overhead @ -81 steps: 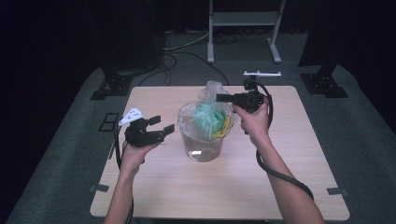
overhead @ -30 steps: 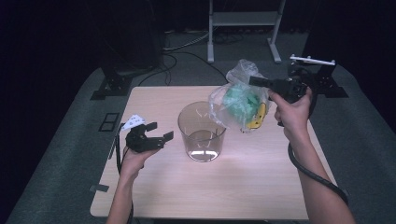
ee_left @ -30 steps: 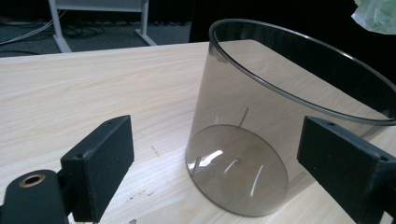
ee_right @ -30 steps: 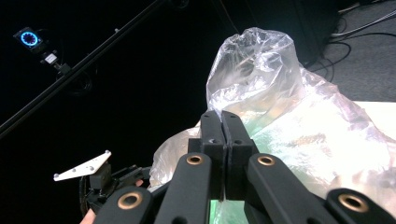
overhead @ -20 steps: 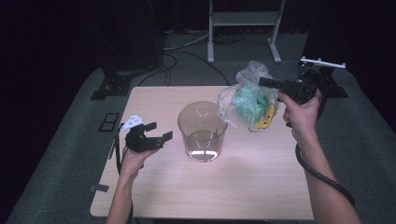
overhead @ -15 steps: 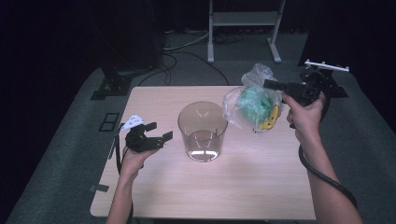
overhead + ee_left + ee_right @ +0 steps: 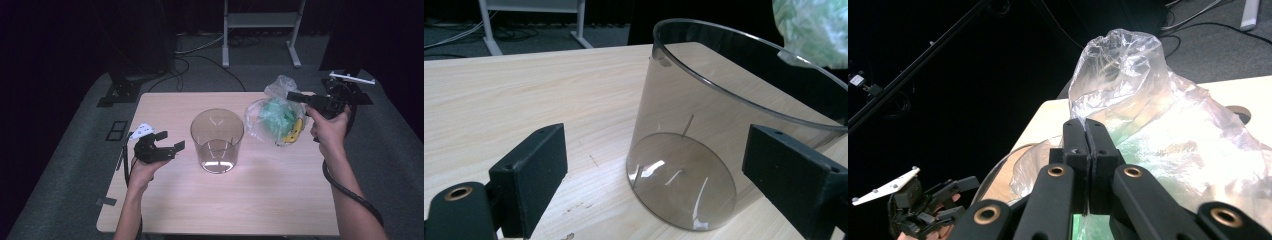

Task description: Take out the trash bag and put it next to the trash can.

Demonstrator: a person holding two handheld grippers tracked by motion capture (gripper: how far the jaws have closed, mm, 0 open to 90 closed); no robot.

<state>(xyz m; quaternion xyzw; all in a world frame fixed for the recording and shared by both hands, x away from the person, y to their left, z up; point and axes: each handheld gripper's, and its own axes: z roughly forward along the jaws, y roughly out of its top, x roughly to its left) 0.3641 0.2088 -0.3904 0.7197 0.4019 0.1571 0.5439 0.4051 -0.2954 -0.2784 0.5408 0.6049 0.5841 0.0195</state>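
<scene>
Light wood-grain table [image 7: 250,200], rect. top, standing on grey carpet w/ dark surroundings. Directly on it: clear smoky plastic cylinder container [image 7: 217,140], upright, open end up, approx. centre of top, nothing visible inside. Table surface shows a few small scuffs just beside the container's base in left gripper view.

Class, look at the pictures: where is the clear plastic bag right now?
In the high view the plastic bag hangs pinched in the right hand-held gripper, over the table's far right part, just right of the clear tub.
</scene>
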